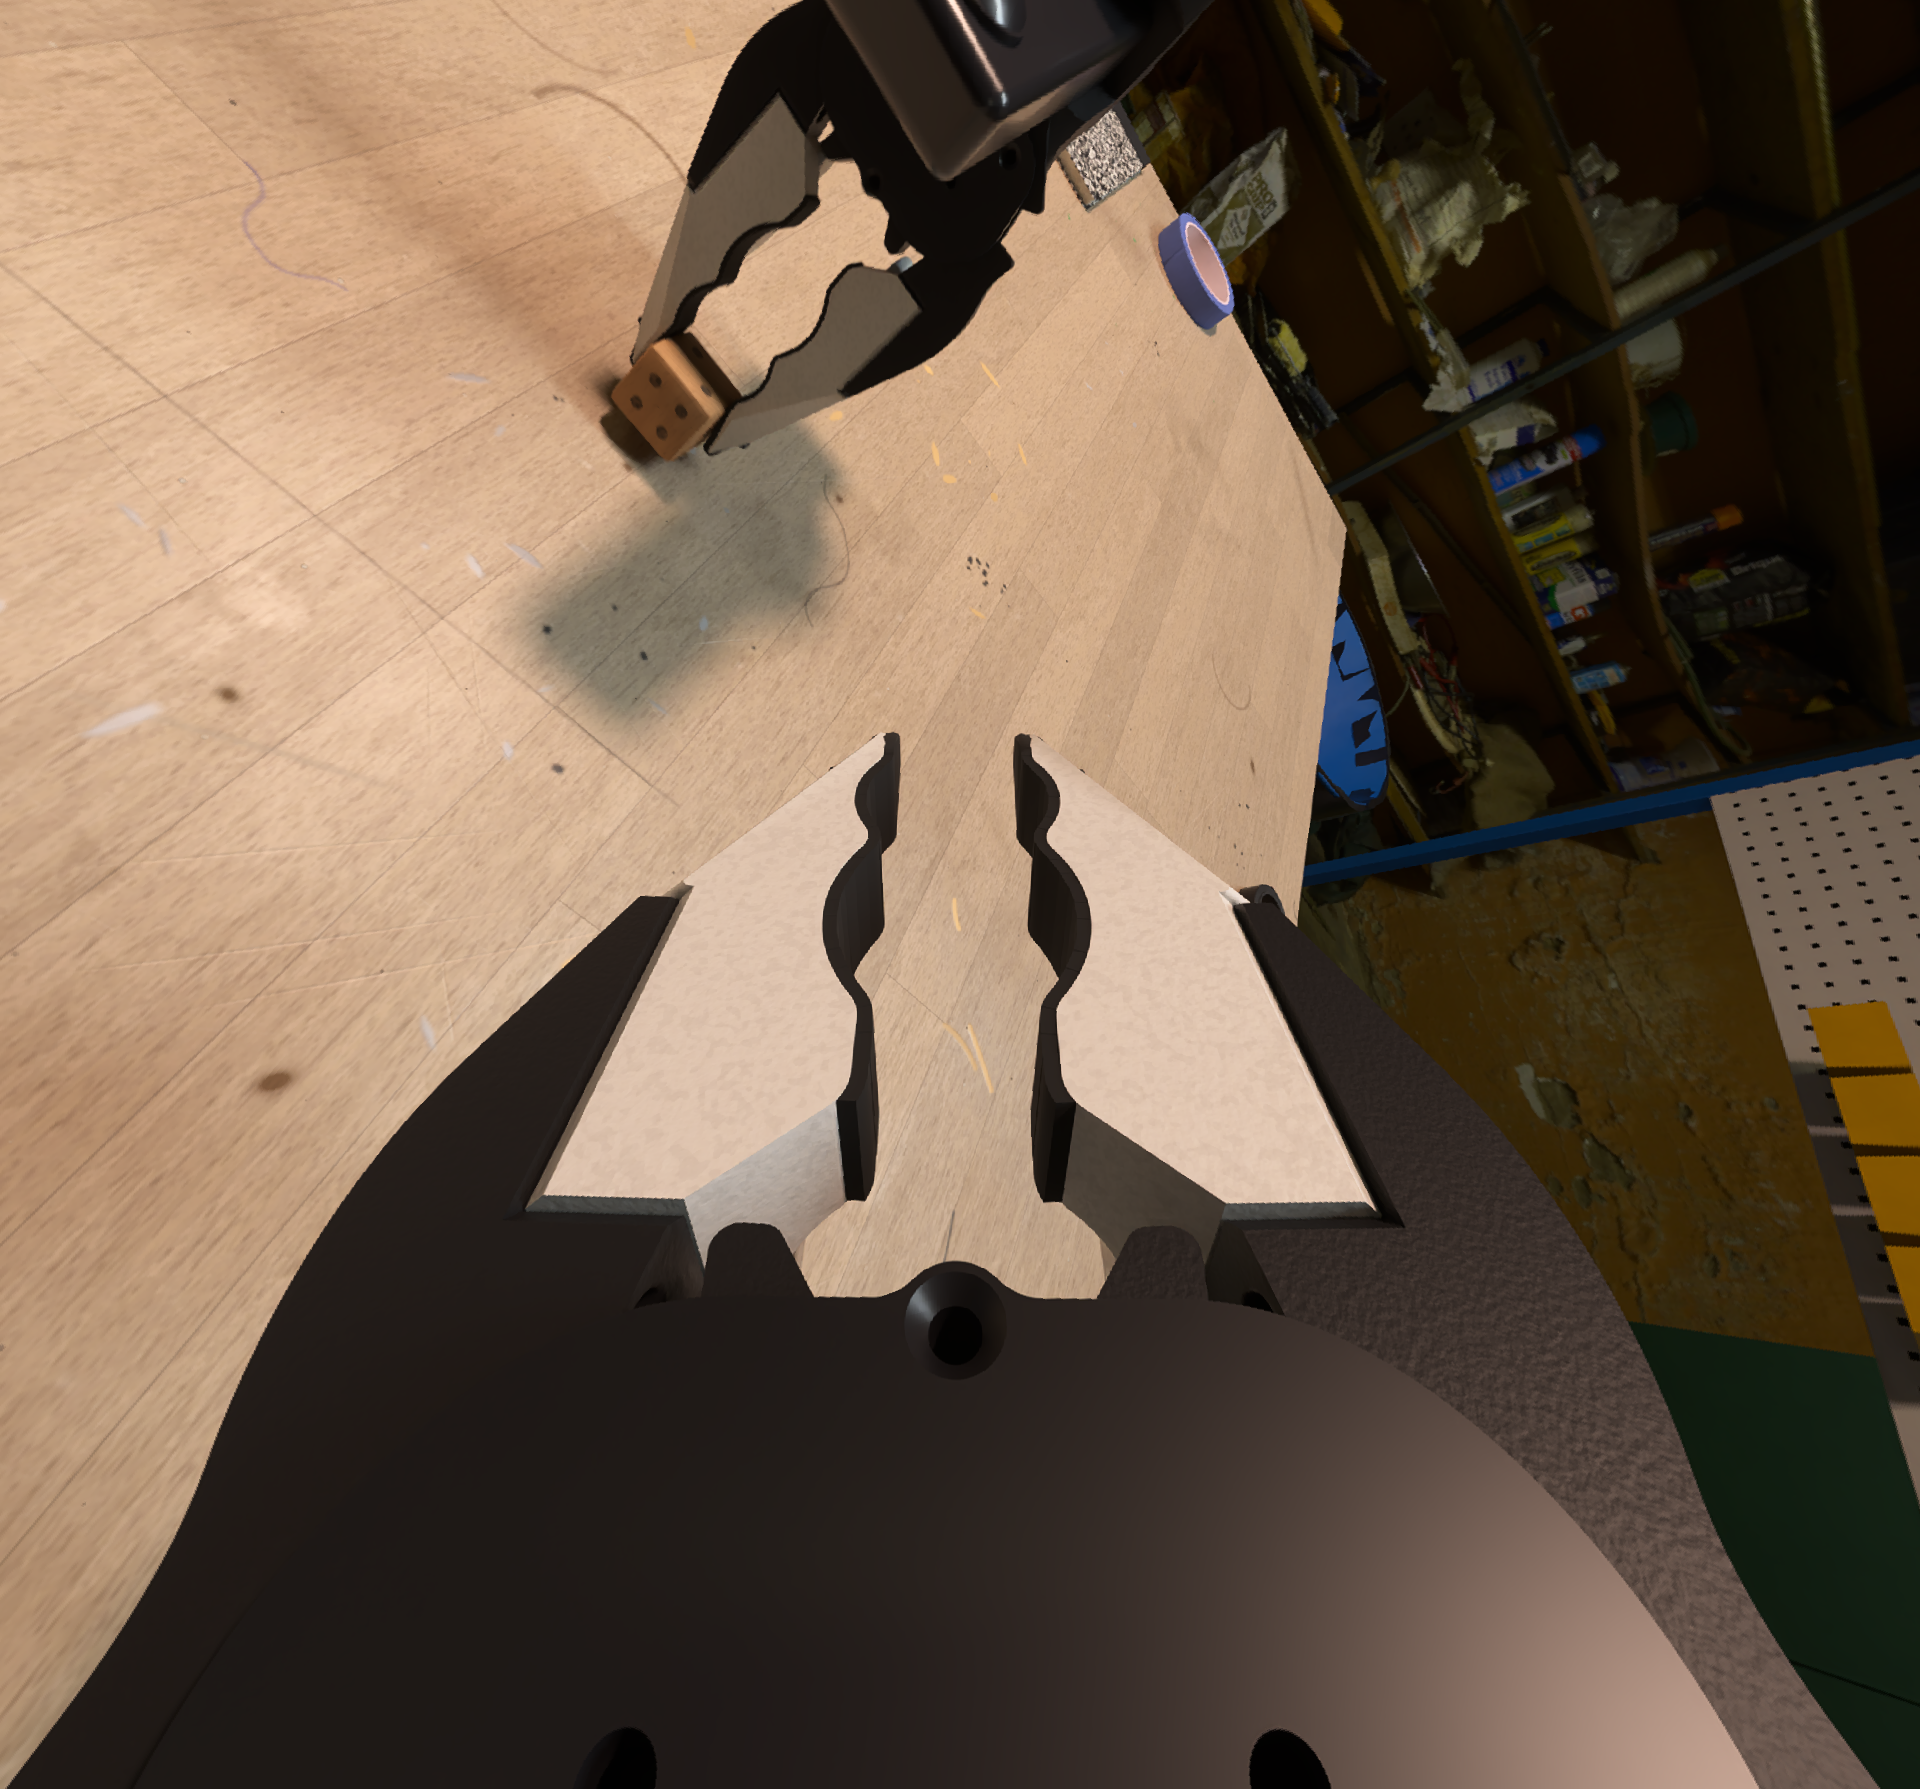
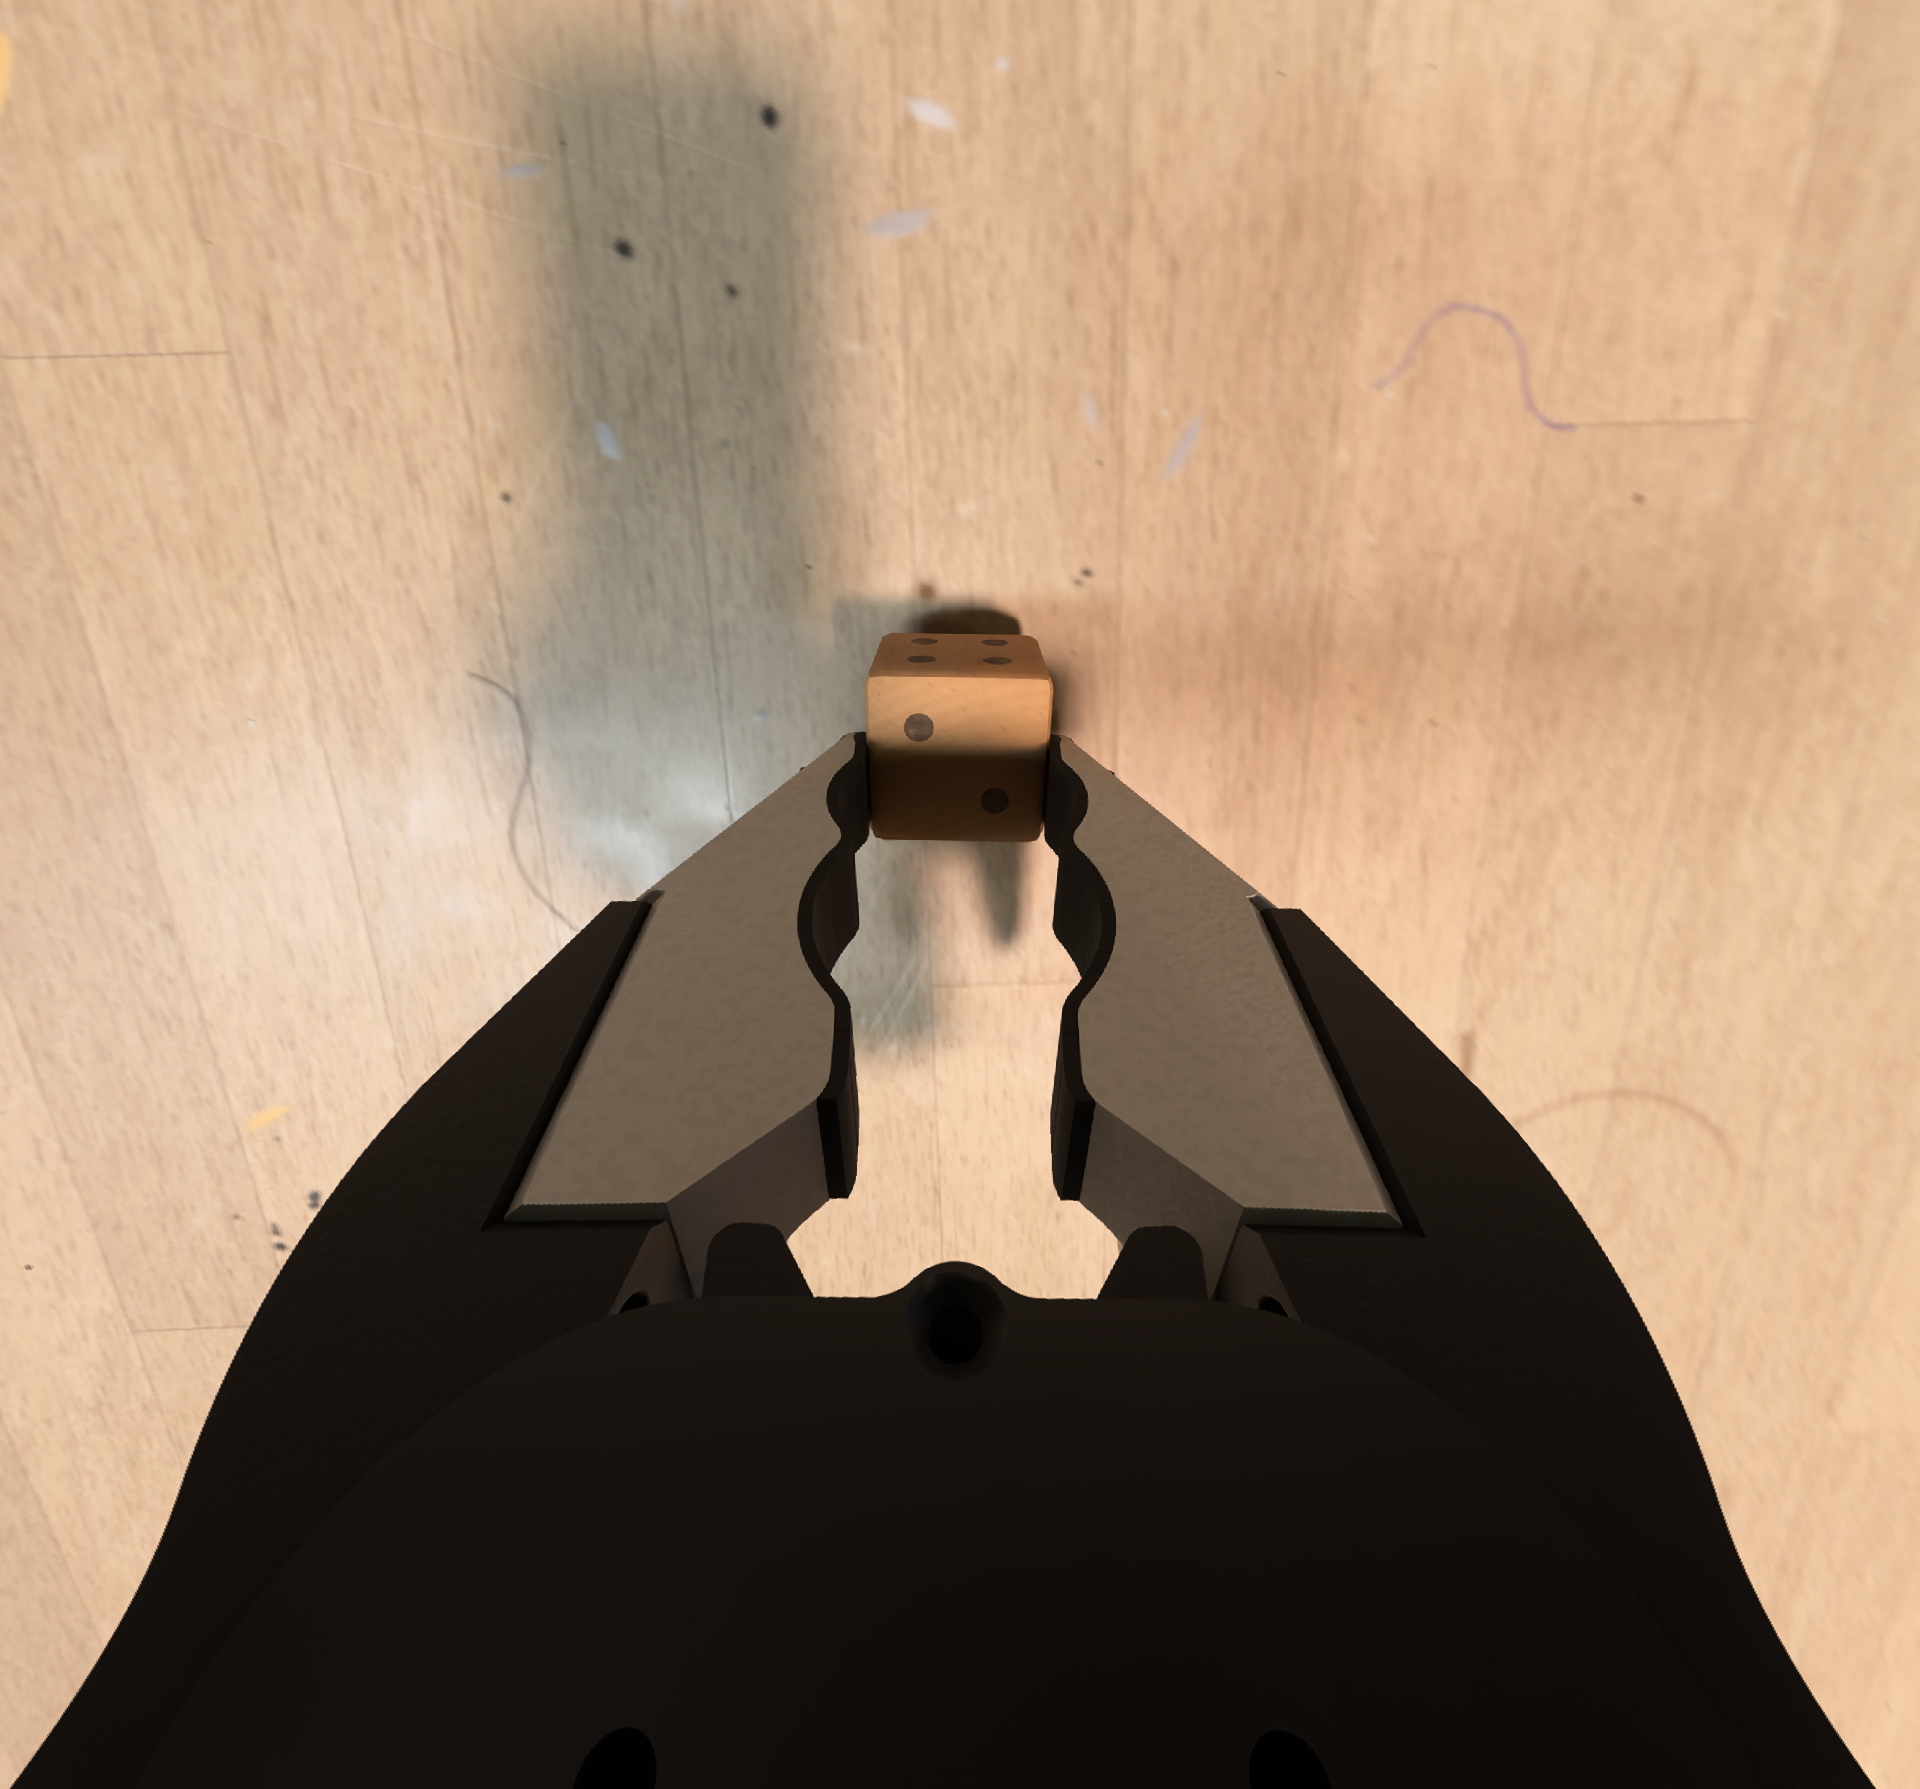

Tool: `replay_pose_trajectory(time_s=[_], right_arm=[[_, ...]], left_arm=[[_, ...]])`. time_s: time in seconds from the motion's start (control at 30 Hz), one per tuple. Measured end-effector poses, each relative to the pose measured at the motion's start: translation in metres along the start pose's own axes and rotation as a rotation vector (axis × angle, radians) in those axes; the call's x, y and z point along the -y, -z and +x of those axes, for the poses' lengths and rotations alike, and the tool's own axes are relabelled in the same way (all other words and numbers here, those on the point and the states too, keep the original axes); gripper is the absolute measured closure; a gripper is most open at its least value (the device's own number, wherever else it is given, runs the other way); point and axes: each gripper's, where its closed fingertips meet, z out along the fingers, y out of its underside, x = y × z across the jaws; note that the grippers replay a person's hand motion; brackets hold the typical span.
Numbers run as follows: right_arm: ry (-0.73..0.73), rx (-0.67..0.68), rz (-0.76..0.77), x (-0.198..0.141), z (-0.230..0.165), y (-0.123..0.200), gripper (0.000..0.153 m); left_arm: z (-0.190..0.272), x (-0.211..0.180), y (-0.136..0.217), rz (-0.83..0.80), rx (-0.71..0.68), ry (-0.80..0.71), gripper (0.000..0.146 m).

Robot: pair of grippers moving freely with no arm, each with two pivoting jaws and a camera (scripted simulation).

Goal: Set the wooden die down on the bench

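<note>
The wooden die is a small tan cube with dark pips. My right gripper is shut on it, pinching it by two opposite sides at the very fingertips. In the left wrist view the die sits low, at or just above the wooden bench, with a tight shadow under it; I cannot tell if it touches. The right gripper slants down onto it from the upper right. My left gripper is open and empty, held above the bench nearer its edge, apart from the die.
A roll of blue tape stands near the bench's right edge, with a small speckled square tag beside it. Past the edge are cluttered shelves and a white pegboard. The bench top shows scratches and paint flecks.
</note>
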Motion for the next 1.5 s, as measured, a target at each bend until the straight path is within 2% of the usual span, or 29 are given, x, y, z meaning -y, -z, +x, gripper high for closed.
replay_pose_trajectory(time_s=[0.13,0.23,0.33,0.43,0.63,0.7,0.77,0.83,0.93,1.03,1.07,1.1,1.13,1.17,1.27,1.37,1.5], right_arm=[[-0.048,-0.118,-0.001,-0.015,0.019,0.023,0.12],[-0.161,-0.198,-0.034,-0.048,0.032,0.048,0.119],[-0.251,-0.135,-0.055,-0.078,0.024,0.053,0.12],[-0.299,-0.059,-0.094,-0.093,0.014,0.046,0.12],[-0.339,-0.028,-0.199,-0.107,0.011,0.032,0.12],[-0.368,-0.022,-0.17,-0.105,0.013,0.034,0.119],[-0.363,-0.057,-0.099,-0.097,0.019,0.045,0.109],[-0.34,-0.138,-0.011,-0.086,0.025,0.07,0.108],[-0.304,-0.444,0.138,-0.055,0.035,0.141,0.111],[-0.183,-0.746,0.518,0.009,0.02,0.238,0.115],[-0.144,-0.834,0.649,0.026,0.01,0.268,0.112],[-0.1,-0.916,0.763,0.04,-0.001,0.295,0.103],[-0.05,-0.993,0.844,0.05,-0.013,0.318,0.09],[-0.025,-1.053,0.871,0.055,-0.023,0.334,0.085],[-0.082,-1.118,0.857,0.062,-0.052,0.361,0.084],[-0.108,-1.153,0.905,0.07,-0.086,0.376,0.086],[-0.161,-1.092,0.98,0.078,-0.121,0.377,0.089]], left_arm=[[0.001,0.0,0.001,0.004,-0.004,-0.001,0.124],[0.002,0.0,0.001,0.005,-0.007,-0.001,0.124],[0.004,0.0,0.0,0.003,-0.008,-0.004,0.124],[0.004,-0.001,-0.002,-0.001,-0.007,-0.004,0.124],[0.002,0.0,-0.001,0.008,-0.003,0.002,0.124],[0.002,0.002,0.0,0.022,-0.002,-0.001,0.124],[0.003,0.006,0.004,0.044,0.001,-0.009,0.124],[0.006,0.012,0.011,0.084,0.005,-0.026,0.124],[0.016,0.027,0.031,0.186,0.042,-0.106,0.125],[0.027,0.048,0.065,0.339,0.193,-0.29,0.127],[0.032,0.053,0.078,0.392,0.247,-0.357,0.127],[0.037,0.057,0.088,0.437,0.293,-0.416,0.127],[0.043,0.059,0.098,0.472,0.332,-0.462,0.126],[0.047,0.06,0.107,0.502,0.364,-0.488,0.126],[0.06,0.058,0.126,0.566,0.407,-0.519,0.122],[0.076,0.058,0.151,0.62,0.409,-0.517,0.119],[0.047,0.042,0.182,0.649,0.567,-0.388,0.112]])
